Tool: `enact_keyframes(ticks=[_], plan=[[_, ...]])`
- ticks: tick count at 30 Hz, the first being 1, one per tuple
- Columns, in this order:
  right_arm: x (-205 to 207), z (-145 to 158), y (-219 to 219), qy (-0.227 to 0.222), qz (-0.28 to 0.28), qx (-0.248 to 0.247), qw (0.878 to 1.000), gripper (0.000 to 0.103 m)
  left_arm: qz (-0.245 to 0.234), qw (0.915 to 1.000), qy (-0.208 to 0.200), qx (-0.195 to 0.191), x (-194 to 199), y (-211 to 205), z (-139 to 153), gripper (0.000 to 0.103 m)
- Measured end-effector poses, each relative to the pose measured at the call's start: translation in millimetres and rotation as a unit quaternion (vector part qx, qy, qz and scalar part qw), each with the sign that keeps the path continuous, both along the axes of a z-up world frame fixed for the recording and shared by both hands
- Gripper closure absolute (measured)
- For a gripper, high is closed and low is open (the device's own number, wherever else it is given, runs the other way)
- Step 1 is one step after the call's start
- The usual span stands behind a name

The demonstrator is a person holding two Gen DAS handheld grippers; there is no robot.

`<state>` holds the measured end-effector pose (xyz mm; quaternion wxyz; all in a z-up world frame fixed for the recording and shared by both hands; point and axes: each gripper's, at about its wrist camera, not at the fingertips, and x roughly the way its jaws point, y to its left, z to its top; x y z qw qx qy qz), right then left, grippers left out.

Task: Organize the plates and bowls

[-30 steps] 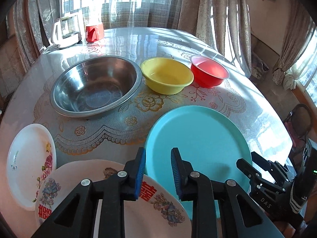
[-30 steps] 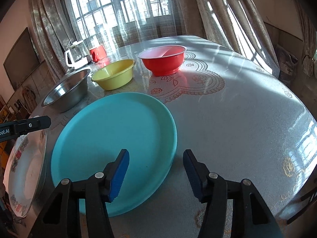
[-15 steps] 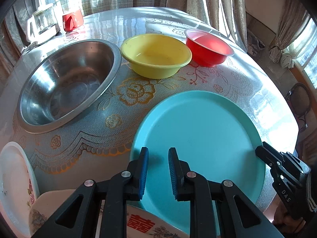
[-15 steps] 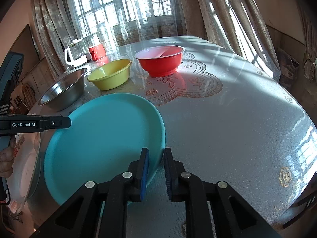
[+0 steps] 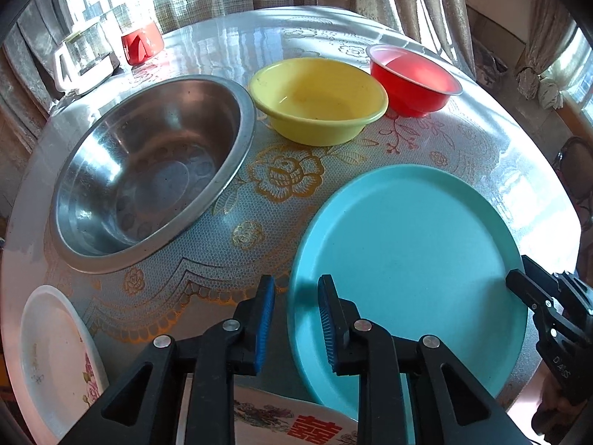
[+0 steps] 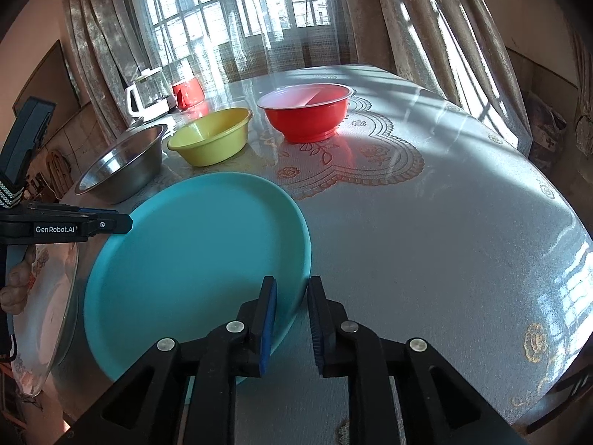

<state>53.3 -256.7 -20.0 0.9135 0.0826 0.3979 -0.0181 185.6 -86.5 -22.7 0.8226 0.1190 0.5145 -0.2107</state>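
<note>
Since a second ago the right gripper [image 6: 290,307] has closed its wide jaws onto the near right rim of the teal plate [image 6: 192,248] and is now easing them slightly, the rim sitting between the pads, while the left gripper [image 5: 295,315] has been sinking toward the plate's left rim. The left jaws, narrowly apart and just reopening, are straddling that edge without pressing, pointing steeply down at the table [image 5: 267,200].

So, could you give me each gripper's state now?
Left tongs: open, just widened, plate rim between.
Right tongs: just widened astride plate rim; grip cannot be told.
</note>
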Motion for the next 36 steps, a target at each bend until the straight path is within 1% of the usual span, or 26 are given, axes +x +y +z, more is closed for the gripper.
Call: enact_keyframes(ticks=[3, 5, 6, 7, 9, 11, 14, 18, 23, 26, 29, 32, 34, 36], plan=[[0.2, 0.1, 2.5, -0.001, 0.002, -0.009, 1.0, 0.079, -0.019, 0.9998, 0.007, -0.002, -0.9, -4.1, -0.6, 0.079], [0.6, 0.1, 2.7, -0.001, 0.002, -0.015, 1.0, 0.08, -0.03, 0.9993, -0.014, 0.021, -6.7, -11.6, -1.2, 0.078], [0.9, 0.0, 1.6, -0.001, 0.0, -0.015, 1.0, 0.083, -0.03, 0.9991, -0.018, 0.023, -7.6, -13.2, -1.4, 0.078], [1.4, 0.1, -0.9, -0.001, -0.002, -0.012, 1.0, 0.084, -0.025, 0.9994, -0.016, 0.018, -6.1, -12.7, -1.7, 0.078], [3.4, 0.7, -8.6, 0.002, -0.008, -0.002, 1.0, 0.09, -0.018, 0.9998, -0.008, 0.004, -3.5, -12.3, -1.8, 0.079], [5.8, 1.8, -18.5, 0.006, -0.017, 0.015, 1.0, 0.092, -0.023, 0.9997, -0.008, -0.001, -4.0, -17.5, -1.7, 0.079], [9.5, 5.2, -26.3, 0.003, -0.031, -0.002, 1.0, 0.092, -0.023, 0.9996, -0.013, -0.002, -4.0, -28.2, -1.9, 0.079], [20.6, 5.4, -38.1, 0.006, -0.046, -0.008, 0.999, 0.092, -0.011, 0.9998, -0.01, -0.013, 2.1, -38.6, -2.0, 0.079], [33.1, 4.2, -51.4, 0.012, -0.07, -0.023, 0.997, 0.092, -0.015, 0.9997, -0.015, -0.013, -2.9, -55.4, -1.0, 0.079], [37.6, 3.9, -54.1, 0.012, -0.075, -0.043, 0.996, 0.092, -0.005, 0.9996, -0.009, -0.026, -2.6, -59.3, -0.8, 0.079], [39.7, 3.9, -53.0, 0.014, -0.076, -0.054, 0.996, 0.091, 0.009, 0.9994, -0.009, -0.032, -2.1, -59.3, -1.9, 0.079], [38.1, 3.5, -50.8, 0.015, -0.074, -0.065, 0.995, 0.09, 0.032, 0.998, 0.01, -0.053, -3.7, -53.8, -2.7, 0.079], [36.8, 3.9, -52.3, 0.018, -0.078, -0.065, 0.995, 0.086, 0.046, 0.9973, 0.012, -0.056, -6.9, -49.5, -1.3, 0.079], [35.7, 4.4, -56.5, 0.022, -0.087, -0.055, 0.994, 0.076, 0.055, 0.997, 0.0, -0.055, -12.9, -45.2, 1.5, 0.079]])
